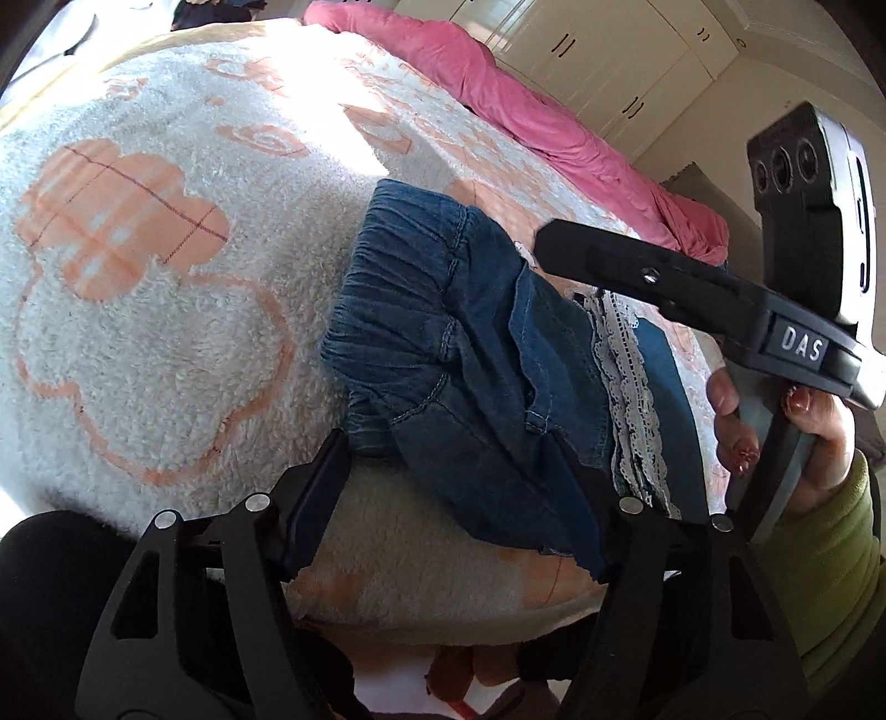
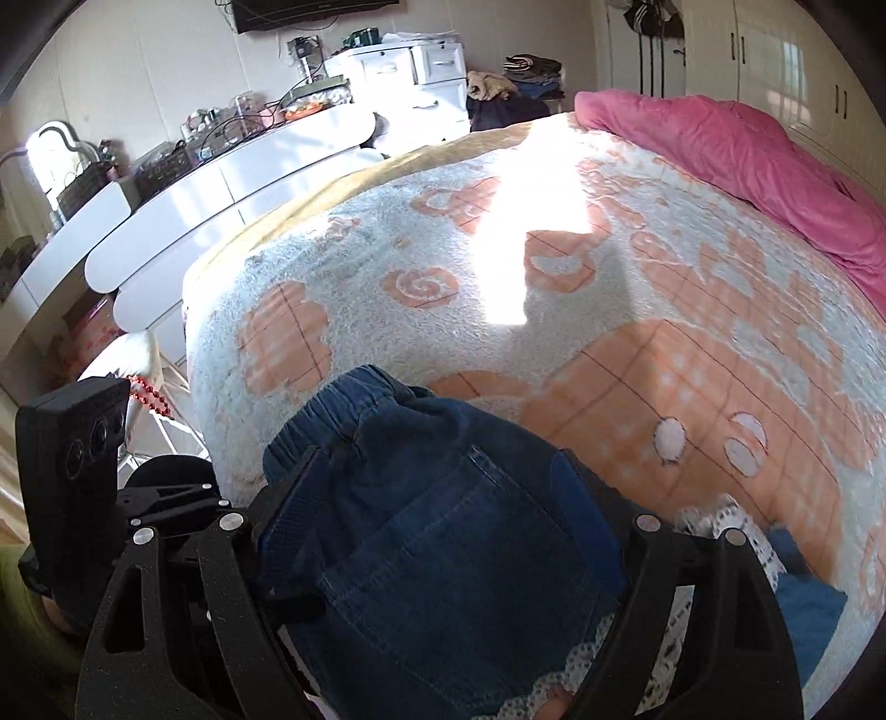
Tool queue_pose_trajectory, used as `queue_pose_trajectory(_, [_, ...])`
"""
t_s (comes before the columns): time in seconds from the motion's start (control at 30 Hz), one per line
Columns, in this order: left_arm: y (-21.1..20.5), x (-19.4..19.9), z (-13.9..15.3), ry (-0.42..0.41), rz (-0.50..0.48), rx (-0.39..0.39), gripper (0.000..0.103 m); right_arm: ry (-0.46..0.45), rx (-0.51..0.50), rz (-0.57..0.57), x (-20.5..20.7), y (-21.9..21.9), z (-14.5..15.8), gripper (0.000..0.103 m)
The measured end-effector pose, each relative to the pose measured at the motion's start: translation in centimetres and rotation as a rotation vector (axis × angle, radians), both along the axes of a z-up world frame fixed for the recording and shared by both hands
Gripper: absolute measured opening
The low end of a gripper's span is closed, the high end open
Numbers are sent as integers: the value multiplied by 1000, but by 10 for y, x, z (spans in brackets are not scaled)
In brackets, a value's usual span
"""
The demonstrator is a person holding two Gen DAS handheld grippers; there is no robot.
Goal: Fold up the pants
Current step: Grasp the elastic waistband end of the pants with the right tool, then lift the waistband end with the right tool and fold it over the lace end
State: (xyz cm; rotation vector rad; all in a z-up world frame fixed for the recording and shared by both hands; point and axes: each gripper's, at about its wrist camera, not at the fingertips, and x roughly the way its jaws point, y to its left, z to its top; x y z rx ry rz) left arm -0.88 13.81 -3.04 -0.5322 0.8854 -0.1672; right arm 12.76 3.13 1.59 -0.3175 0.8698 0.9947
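Note:
Dark blue denim pants [image 1: 476,343] with a gathered elastic waistband lie folded on the fleecy bed blanket [image 1: 166,304], white lace trim [image 1: 626,387] along their right side. My left gripper [image 1: 459,465] stands open at the bed's near edge; the pants' lower part lies between its fingers, and cloth covers the right one. My right gripper [image 1: 554,238] reaches in from the right just above the pants, held by a hand [image 1: 819,426] in a green sleeve. In the right wrist view the pants [image 2: 443,554] fill the gap of the open right gripper [image 2: 437,471], back pocket up.
A pink quilt [image 1: 526,94] is bunched along the bed's far side, cream wardrobes [image 1: 609,50] behind it. The blanket [image 2: 443,288] has a bright sun patch. A cluttered white dresser [image 2: 221,166] runs along the left wall. The left gripper's housing [image 2: 72,443] shows at the left.

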Motion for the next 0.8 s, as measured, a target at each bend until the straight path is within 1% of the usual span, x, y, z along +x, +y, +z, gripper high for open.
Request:
queue_pose_trajectory(0.17, [1, 5, -6, -16, 0, -20, 62, 35, -53, 64, 13, 38, -11, 81])
queue_pose_trajectory(0.3, [1, 7, -5, -20, -8, -20, 62, 83, -82, 112, 19, 56, -23, 81])
queue_pose_trajectory(0.4, [-1, 9, -5, -23, -15, -29, 64, 125, -100, 146, 22, 65, -36, 81])
queue_pose_trajectory(0.47, [0, 11, -6, -20, -13, -34, 67, 192, -98, 173, 24, 66, -47, 56])
queue_pose_trajectory(0.5, [0, 12, -6, -19, -10, -39, 67, 222, -85, 179, 25, 64, -50, 47])
queue_pose_trajectory(0.57, [1, 13, -4, -21, -9, -49, 69, 226, -38, 168, 26, 51, -47, 35])
queue_pose_trajectory(0.63, [-1, 14, -2, -28, -19, -47, 74, 243, 20, 154, 29, 37, -36, 31])
queue_pose_trajectory(0.67, [-4, 15, -1, -28, -20, -35, 75, 261, 63, 148, 31, 26, -31, 30])
queue_pose_trajectory(0.73, [-11, 16, 2, -32, -24, -10, 80, 267, 126, 147, 32, 10, -16, 30])
queue_pose_trajectory(0.8, [-18, 15, 7, -49, -49, -31, 81, 264, 173, 142, 32, -7, -2, 30])
